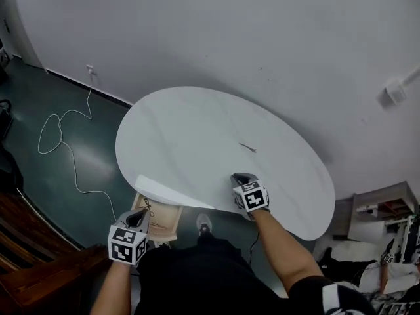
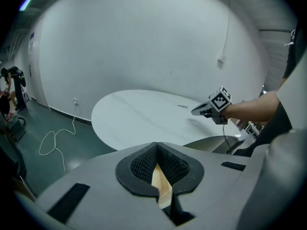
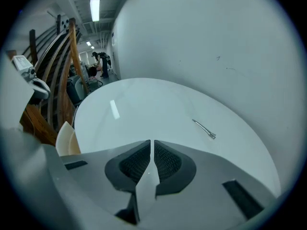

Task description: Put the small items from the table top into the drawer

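Note:
A thin metal clip (image 1: 248, 147) lies alone on the white oval table (image 1: 197, 143); it also shows as the clip (image 3: 205, 128) in the right gripper view and far off as the clip (image 2: 183, 106) in the left gripper view. My right gripper (image 1: 241, 178) hovers over the table's near edge, short of the clip, shut with nothing in it (image 3: 151, 143). Below the table's near-left edge, a wooden drawer (image 1: 159, 219) is pulled out. My left gripper (image 1: 138, 219) sits over its left side, shut and holding nothing (image 2: 156, 147); drawer wood (image 2: 161, 187) shows through the gap behind the tips.
A white cable (image 1: 59, 136) winds over the dark green floor left of the table. Dark wooden furniture (image 1: 39, 241) stands at the lower left, shelves and clutter (image 1: 387, 225) at the right. A white wall (image 1: 262, 31) runs behind the table. My shoe (image 1: 204, 225) is beside the drawer.

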### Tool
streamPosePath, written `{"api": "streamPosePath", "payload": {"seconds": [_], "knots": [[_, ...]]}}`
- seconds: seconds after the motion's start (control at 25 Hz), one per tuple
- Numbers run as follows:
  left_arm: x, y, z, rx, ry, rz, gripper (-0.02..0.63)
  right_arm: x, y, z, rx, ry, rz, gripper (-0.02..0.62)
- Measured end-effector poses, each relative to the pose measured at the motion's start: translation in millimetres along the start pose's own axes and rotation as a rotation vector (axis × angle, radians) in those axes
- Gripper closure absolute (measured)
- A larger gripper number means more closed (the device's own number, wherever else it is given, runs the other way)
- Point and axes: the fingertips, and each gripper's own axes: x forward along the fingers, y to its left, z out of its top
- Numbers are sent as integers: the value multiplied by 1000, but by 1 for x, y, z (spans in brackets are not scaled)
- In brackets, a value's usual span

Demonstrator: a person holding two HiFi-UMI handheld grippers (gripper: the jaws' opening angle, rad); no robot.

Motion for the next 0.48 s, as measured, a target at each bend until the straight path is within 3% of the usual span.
{"api": "streamPosePath", "payload": {"seconds": [0.12,0.24,0.36,0.48], "knots": [[2,-4,-1,-15,16,29,592,13,-44,-4,-34,32,-33,571],[-1,-4,-5,-84,18,50,592,22,-83,-4,-44,47,-61,571],[-3,-3,-6,-147,10,78,592,32,-112,2,-84,57,-73,571],[-4,-5,-6,-161,9,109,592,39,-132,9,-152,70,-85,558]]}}
